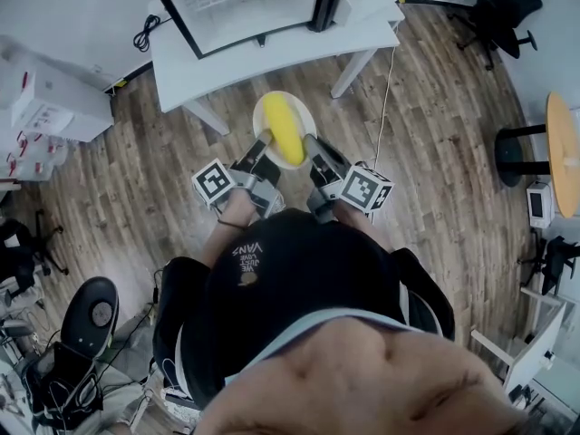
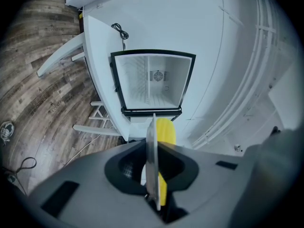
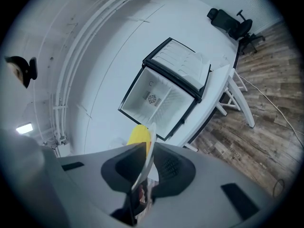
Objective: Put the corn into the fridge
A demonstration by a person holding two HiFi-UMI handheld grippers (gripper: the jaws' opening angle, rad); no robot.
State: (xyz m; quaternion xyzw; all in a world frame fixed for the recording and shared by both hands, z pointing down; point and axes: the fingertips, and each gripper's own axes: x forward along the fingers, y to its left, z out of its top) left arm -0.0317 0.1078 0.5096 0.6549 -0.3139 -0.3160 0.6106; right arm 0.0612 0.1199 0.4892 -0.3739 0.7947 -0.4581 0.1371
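Observation:
A yellow corn cob (image 1: pixel 285 130) lies on a small white plate (image 1: pixel 263 109) held in the air in front of the person. My left gripper (image 1: pixel 262 144) is shut on the plate's left rim and my right gripper (image 1: pixel 314 146) on its right rim. The left gripper view shows the plate (image 2: pixel 151 146) edge-on between the jaws, with the corn (image 2: pixel 166 129) just beyond. In the right gripper view the plate (image 3: pixel 148 151) and corn (image 3: pixel 139 135) look the same. Ahead, the small fridge (image 1: pixel 245 7) stands open on a white table (image 1: pixel 272 62), its white inside (image 2: pixel 152 82) (image 3: pixel 159 96) bare.
Wooden floor lies between the person and the table. White boxes (image 1: pixel 45 98) stand at the left, and a black cable (image 1: pixel 145 34) lies on the table beside the fridge. An office chair (image 1: pixel 498 12) and a round wooden table (image 1: pixel 564 152) are at the right.

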